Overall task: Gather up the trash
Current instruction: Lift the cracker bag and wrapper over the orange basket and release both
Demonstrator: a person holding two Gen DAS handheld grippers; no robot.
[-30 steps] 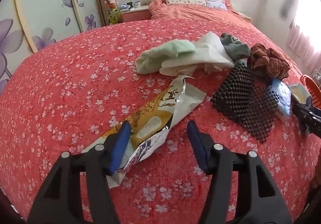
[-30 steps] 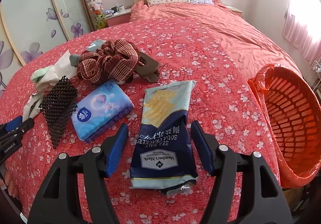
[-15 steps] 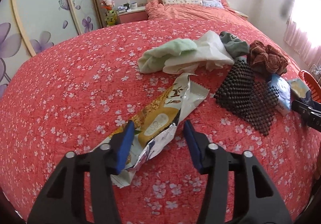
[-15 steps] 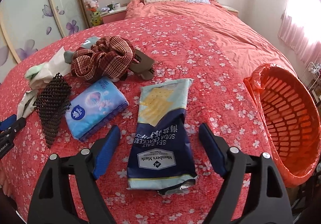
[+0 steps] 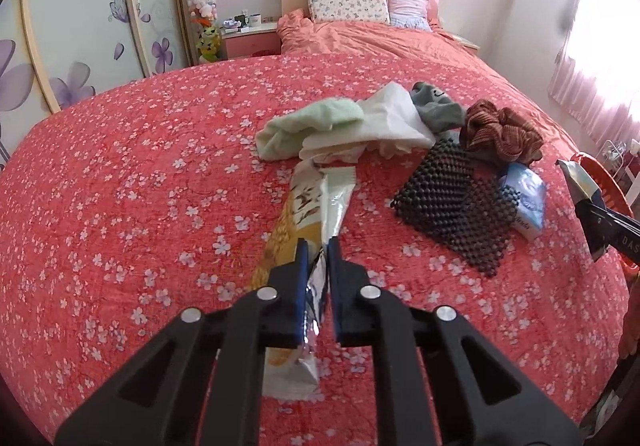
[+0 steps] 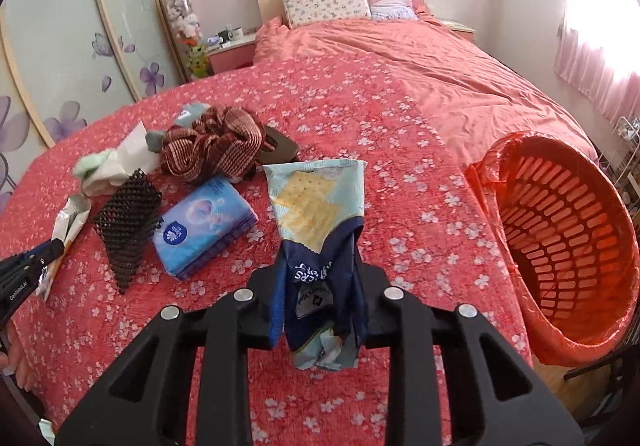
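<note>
left gripper [image 5: 318,246] pinching gold wrapper [image 5: 306,206], right gripper [image 6: 318,270] — cracker bag [image 6: 316,206]

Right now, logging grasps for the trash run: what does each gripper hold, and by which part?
Left gripper pinches the gold snack wrapper near its torn near end. Right gripper clamps the cracker bag around its dark-blue near end.

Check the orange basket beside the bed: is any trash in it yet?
Empty as far as shown: the orange basket's visible slatted inside is bare. The cracker bag is pinched in the right gripper over the bedspread.
</note>
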